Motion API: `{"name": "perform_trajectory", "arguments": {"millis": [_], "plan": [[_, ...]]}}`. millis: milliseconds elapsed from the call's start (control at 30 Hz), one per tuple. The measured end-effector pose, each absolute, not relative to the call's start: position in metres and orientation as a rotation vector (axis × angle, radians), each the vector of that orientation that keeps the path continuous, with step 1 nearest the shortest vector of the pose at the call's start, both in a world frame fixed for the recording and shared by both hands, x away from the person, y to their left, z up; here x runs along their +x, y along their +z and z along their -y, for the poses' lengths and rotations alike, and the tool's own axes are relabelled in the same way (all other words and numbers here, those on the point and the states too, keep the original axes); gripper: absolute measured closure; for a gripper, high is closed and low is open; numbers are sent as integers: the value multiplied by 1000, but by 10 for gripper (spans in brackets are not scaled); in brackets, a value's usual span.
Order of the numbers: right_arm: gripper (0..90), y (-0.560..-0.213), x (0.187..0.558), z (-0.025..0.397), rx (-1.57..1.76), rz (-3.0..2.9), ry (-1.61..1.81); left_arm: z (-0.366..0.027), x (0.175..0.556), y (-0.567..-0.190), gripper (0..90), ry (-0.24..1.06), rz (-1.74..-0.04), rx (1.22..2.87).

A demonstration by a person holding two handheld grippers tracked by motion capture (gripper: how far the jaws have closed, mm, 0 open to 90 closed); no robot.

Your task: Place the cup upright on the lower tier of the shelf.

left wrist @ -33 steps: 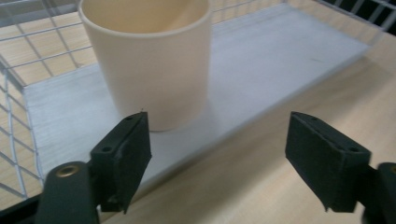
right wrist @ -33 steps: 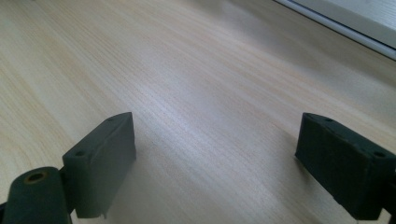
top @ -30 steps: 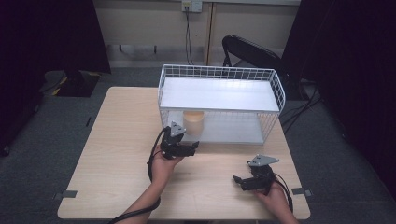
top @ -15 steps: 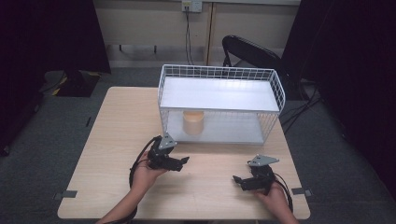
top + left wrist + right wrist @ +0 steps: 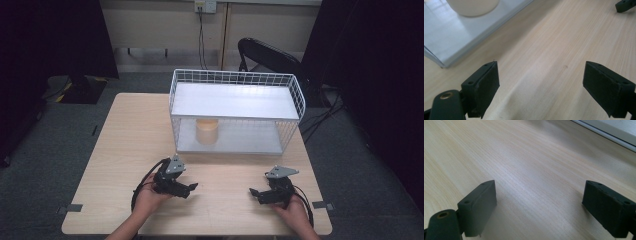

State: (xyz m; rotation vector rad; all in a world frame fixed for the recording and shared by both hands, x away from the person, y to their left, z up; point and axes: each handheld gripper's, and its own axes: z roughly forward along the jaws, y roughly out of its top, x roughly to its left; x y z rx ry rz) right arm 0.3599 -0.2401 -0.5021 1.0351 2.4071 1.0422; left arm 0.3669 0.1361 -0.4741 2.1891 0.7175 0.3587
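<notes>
Left claw low over the pale wooden tabletop, near its front edge, jaws spread wide with nothing between them, pointing rightward. In the left gripper view, the same wide gap over bare wood. Farther back, past that claw and well apart from it, a tan cup upright on the lower shelf of the white wire rack, toward the shelf's left end. To the right, near the front edge, right claw also low over the wood, jaws parted wide and empty, pointing leftward.
</notes>
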Motion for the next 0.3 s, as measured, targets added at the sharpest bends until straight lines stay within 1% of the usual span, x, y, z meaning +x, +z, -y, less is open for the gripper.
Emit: {"name": "perform_trajectory", "arguments": {"millis": [300], "plan": [[114, -502, 360, 240, 1035, -2407, 1042, -138, 363, -491, 133, 362, -712, 2253]]}}
